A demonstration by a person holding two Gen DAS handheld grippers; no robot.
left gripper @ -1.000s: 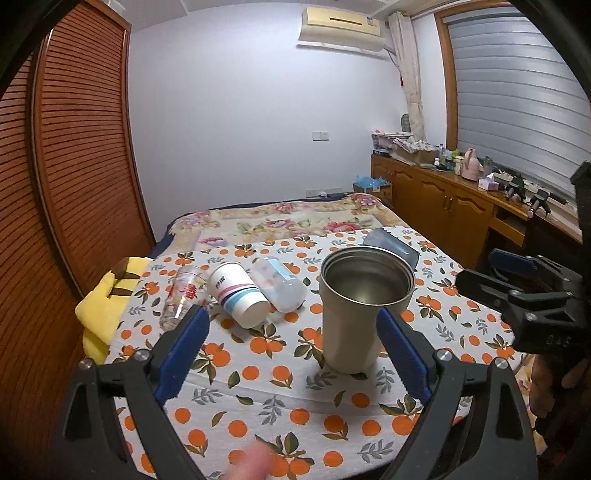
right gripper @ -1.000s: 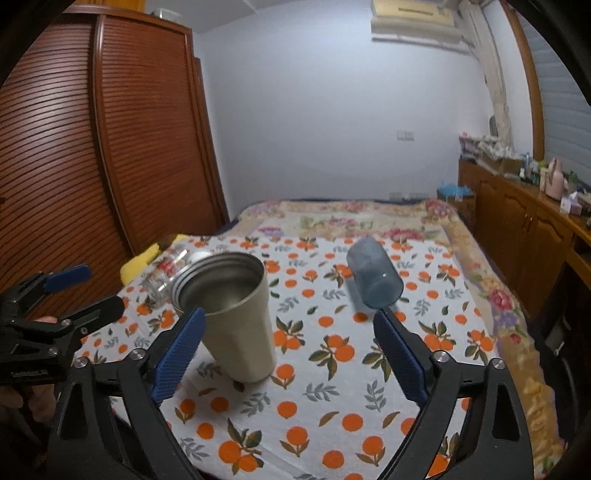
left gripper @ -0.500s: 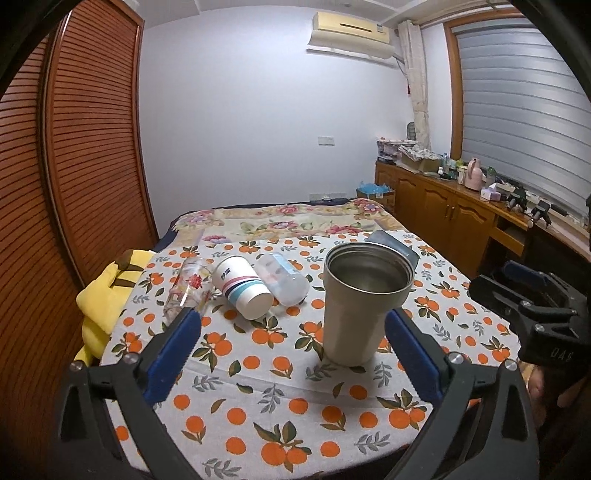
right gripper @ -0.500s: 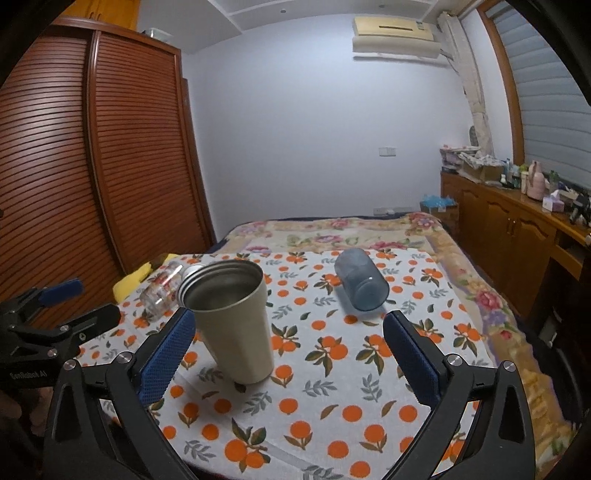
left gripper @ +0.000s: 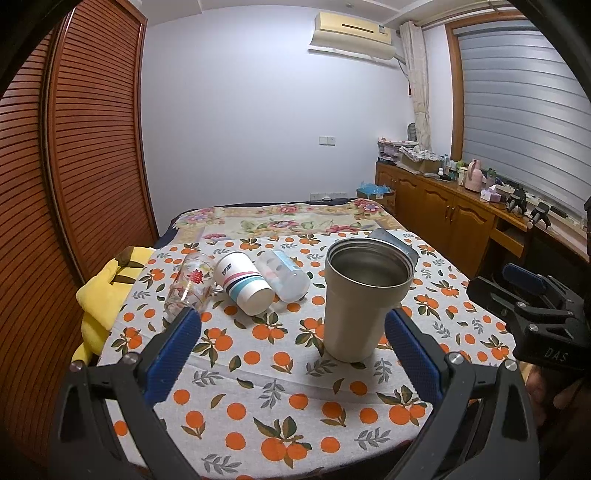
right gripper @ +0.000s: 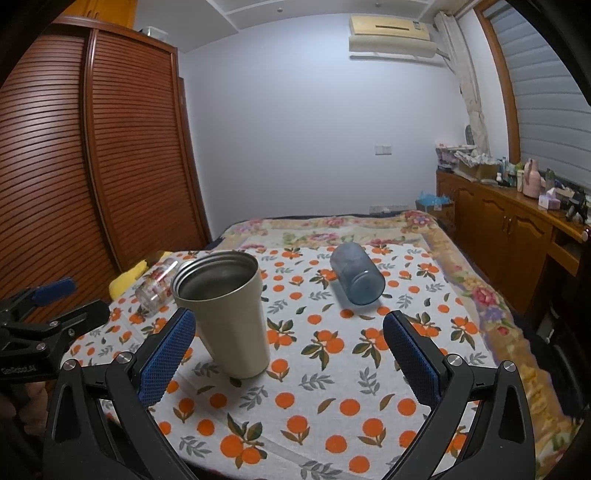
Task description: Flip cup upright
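The table is covered by a white cloth [left gripper: 280,373] printed with oranges and leaves. A yellow soft thing [left gripper: 99,295] is seen lying at the table's left edge. Beyond the far edge, a flowered bedspread [left gripper: 295,221] is spread out. A slatted wooden wardrobe [left gripper: 92,147] is seen on the left, an air conditioner [left gripper: 351,33] high on the wall, and a wooden cabinet [left gripper: 443,210] on the right, on which a pink jug [left gripper: 474,175] is set among clutter.

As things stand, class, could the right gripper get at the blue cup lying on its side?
Probably yes: the right gripper is open, and only bare cloth lies between it and the blue cup; the steel tumbler stands off to the left.
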